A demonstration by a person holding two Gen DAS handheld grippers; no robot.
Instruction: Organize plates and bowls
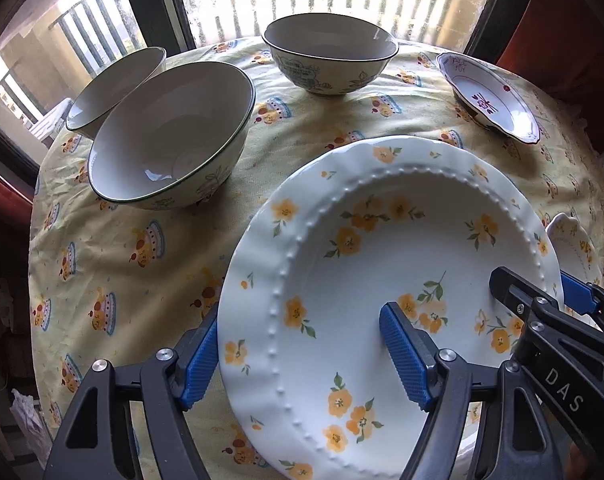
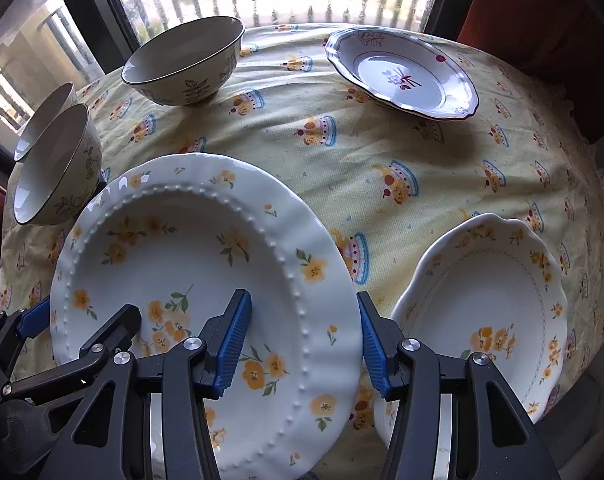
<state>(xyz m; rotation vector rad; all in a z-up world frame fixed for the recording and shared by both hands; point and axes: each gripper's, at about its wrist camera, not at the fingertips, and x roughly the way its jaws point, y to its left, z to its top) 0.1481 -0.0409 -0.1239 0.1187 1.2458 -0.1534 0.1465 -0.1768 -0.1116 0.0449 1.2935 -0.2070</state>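
Note:
A large white plate with yellow flowers (image 1: 361, 264) (image 2: 190, 248) is held between both grippers above the tablecloth. My left gripper (image 1: 298, 316) straddles its left rim, one blue pad outside the edge and one on the inner face, shut on it. My right gripper (image 2: 302, 296) grips the opposite rim the same way. Each gripper shows in the other's view: the right gripper (image 1: 541, 300), the left gripper (image 2: 78, 332). Three green-rimmed bowls (image 1: 170, 140) (image 1: 114, 88) (image 1: 329, 56) stand at the back left. A smaller flowered deep plate (image 2: 485, 300) lies at the right.
A purple-patterned plate (image 2: 401, 76) (image 1: 489, 96) sits at the back right. The round table carries a yellow printed cloth (image 2: 381, 152). A window with railings lies behind, and red chair backs (image 2: 541, 20) flank the table.

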